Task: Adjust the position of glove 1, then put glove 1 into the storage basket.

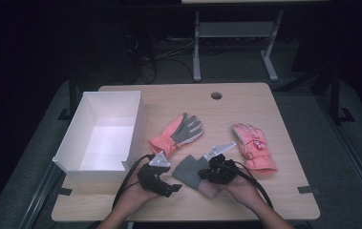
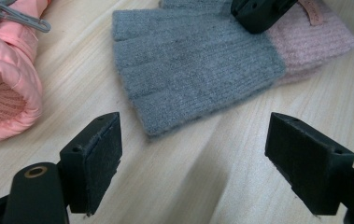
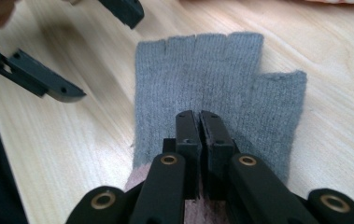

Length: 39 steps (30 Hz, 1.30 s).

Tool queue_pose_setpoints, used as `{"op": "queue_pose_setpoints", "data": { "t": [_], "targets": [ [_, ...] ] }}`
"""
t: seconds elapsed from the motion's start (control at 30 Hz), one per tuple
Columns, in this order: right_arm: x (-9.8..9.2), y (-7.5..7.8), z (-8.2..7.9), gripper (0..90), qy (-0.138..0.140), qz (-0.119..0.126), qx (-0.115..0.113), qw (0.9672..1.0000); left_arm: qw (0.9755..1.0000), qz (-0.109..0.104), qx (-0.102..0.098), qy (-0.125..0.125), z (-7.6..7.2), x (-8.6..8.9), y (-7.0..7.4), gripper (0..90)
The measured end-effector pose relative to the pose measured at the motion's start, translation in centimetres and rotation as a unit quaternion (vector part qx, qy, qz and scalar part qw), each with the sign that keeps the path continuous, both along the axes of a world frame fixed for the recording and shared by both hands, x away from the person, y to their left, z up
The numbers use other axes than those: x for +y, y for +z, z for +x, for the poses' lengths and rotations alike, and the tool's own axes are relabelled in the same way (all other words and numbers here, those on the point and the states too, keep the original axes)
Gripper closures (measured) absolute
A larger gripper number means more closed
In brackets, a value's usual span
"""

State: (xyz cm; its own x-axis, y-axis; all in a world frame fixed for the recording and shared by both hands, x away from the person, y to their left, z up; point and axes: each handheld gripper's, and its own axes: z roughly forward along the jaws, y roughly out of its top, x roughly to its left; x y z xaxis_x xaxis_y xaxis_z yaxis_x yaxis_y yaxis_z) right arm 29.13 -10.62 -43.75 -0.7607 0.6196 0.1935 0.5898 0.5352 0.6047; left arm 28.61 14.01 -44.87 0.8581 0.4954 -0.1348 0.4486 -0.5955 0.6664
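Note:
A grey fingerless knit glove (image 1: pixel 187 169) with a pink cuff (image 2: pixel 312 42) lies flat near the table's front edge. My right gripper (image 1: pixel 206 174) is shut, and its tips (image 3: pixel 198 116) rest on the glove (image 3: pixel 198 70) near where grey meets pink. Whether any fabric is pinched between them I cannot tell. My left gripper (image 1: pixel 171 187) stands open just left of the glove, its jaws wide apart (image 2: pixel 193 144) with the glove's finger end (image 2: pixel 184 79) a little ahead of them and nothing between them.
A pink winter glove with a grey palm (image 1: pixel 179 131) lies behind the knit glove, its cuff (image 2: pixel 2 88) close to my left gripper. A second pink glove (image 1: pixel 254 145) lies at the right. An open white box (image 1: pixel 73 157) stands at the left of the wooden table (image 1: pixel 245 102).

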Motion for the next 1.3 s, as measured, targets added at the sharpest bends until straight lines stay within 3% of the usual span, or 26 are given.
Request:
{"op": "queue_pose_setpoints", "data": {
  "t": [0.1,0.2,0.27,0.33,0.47,0.6,0.73,1.0,1.3],
  "targets": [
    [0.3,-0.3,-0.1,84.4,0.005,-0.010,-0.008,0.9999,1.0000,-0.001,0.000,0.004,0.0,0.0,0.1,18.4],
    [-0.4,0.4,-0.1,72.0,0.007,0.012,-0.022,0.9997,1.0000,0.001,-0.004,0.006,-0.1,0.0,0.2,19.4],
    [-1.2,1.1,0.0,68.6,0.002,0.029,-0.031,0.9991,0.9998,-0.014,0.004,0.013,-0.1,0.0,0.3,23.7],
    [-2.0,1.5,0.1,72.2,-0.002,0.034,-0.037,0.9987,0.9997,-0.020,0.000,0.013,-0.2,0.1,0.6,35.2],
    [-4.0,1.8,0.3,89.8,-0.008,0.015,-0.051,0.9986,0.9996,-0.026,0.006,0.007,-0.3,0.1,1.1,65.8],
    [-5.1,1.7,0.8,90.0,-0.002,0.008,-0.057,0.9983,0.9996,-0.023,0.018,-0.002,-0.3,-0.2,1.1,89.5],
    [-5.7,1.6,0.7,90.0,-0.001,0.005,-0.056,0.9984,0.9997,-0.009,0.021,-0.006,-0.3,-0.8,1.1,89.7],
    [-7.9,-0.2,-0.1,90.0,-0.008,-0.017,-0.043,0.9989,0.9996,0.005,0.023,-0.018,-0.2,-2.4,0.8,89.6],
    [-7.6,-1.5,0.1,90.0,0.016,-0.036,-0.031,0.9987,0.9994,0.018,0.024,-0.019,1.1,-4.0,0.3,89.6]
  ]
}}
